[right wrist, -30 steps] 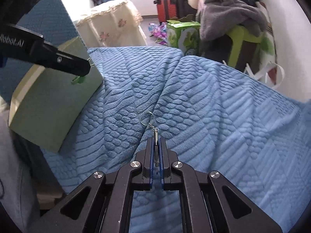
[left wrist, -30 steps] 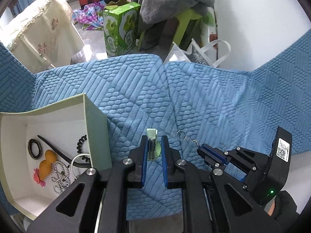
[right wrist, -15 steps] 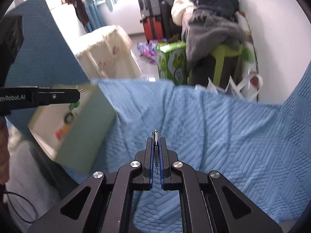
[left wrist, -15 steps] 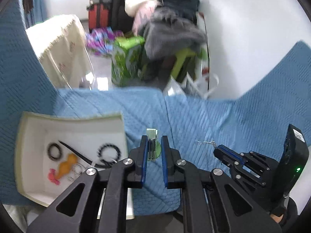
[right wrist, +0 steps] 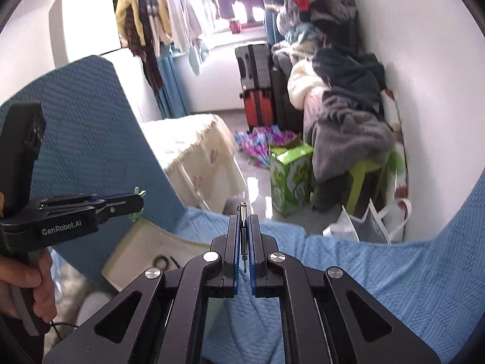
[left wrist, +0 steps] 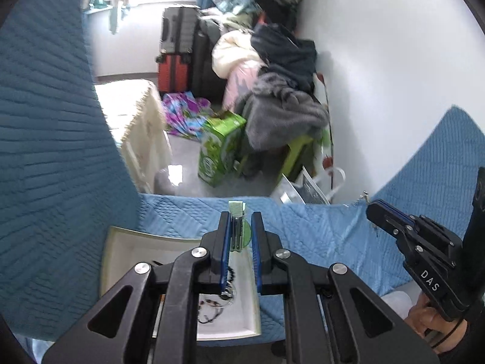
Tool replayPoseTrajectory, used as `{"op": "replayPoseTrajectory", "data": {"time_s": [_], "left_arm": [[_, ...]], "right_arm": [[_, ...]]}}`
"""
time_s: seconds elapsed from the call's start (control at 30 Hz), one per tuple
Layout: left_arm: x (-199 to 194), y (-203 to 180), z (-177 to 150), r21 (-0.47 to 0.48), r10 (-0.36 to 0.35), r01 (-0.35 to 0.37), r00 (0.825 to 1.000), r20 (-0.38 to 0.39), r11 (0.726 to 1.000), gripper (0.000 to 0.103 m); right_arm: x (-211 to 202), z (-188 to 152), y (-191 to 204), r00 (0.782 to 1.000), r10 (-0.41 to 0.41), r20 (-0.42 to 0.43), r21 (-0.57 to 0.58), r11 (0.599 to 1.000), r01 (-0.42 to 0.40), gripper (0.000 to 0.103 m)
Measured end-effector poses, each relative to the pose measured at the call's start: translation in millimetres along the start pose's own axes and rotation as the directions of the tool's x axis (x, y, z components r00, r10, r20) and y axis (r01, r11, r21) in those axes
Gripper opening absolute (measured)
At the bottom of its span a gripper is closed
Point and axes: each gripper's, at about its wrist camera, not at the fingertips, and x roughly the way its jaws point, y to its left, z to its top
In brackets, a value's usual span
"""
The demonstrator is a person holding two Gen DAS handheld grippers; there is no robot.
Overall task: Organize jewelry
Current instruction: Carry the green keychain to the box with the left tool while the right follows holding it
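Note:
My left gripper is shut on a small green hair clip and holds it above the white jewelry box, which lies on the blue sofa cover with several pieces inside. My right gripper is shut on a thin metal keychain piece, raised well above the cover. In the left wrist view the right gripper is to the right, with the chain end sticking out. In the right wrist view the left gripper is at the left, above the box.
The blue quilted sofa cover spreads under both grippers, with a raised cushion at the left. Beyond the edge are a green carton, a green stool with piled clothes, suitcases and a white bag.
Both grippers have lifted and tilted up, so more of the room shows. The left gripper moved left over the box with the clip. The right lifted the keychain off the cover.

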Motion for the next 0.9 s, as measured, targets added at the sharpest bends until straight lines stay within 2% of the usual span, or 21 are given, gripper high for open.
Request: {"op": "replayPoseTrajectory", "data": {"time_s": [0.1, 0.23, 0.47, 0.7, 0.9], "left_arm": [[-12.0, 19.6, -4.8, -0.017, 0.023, -0.022, 0.999, 0.023, 1.0, 0.013], [-12.3, 38.4, -19.2, -0.016, 0.039, -0.038, 0.999, 0.033, 0.999, 0.013], [8.1, 66.4, -46.8, -0.022, 0.072, -0.072, 0.997, 0.0, 0.997, 0.013], [32.9, 91.8, -72.7, -0.071, 0.042, -0.045, 0.998, -0.045, 0.996, 0.013], [54.8, 94.1, -99.3, -0.053, 0.066, -0.073, 0.992, -0.111, 0.996, 0.013]], "right_arm": [[2.9, 1.8, 17.5, 1.0, 0.006, 0.02, 0.004, 1.0, -0.006, 0.003], [18.6, -4.6, 33.4, 0.999, 0.032, -0.003, 0.028, 0.999, -0.032, 0.003], [64.8, -39.5, 57.7, 0.994, 0.045, -0.097, 0.064, 0.997, -0.039, 0.003], [101.2, -77.4, 70.4, 0.983, 0.006, -0.182, 0.074, 0.997, 0.007, 0.003], [122.5, -103.7, 76.2, 0.969, 0.011, -0.248, 0.074, 0.997, 0.007, 0.004]]}}
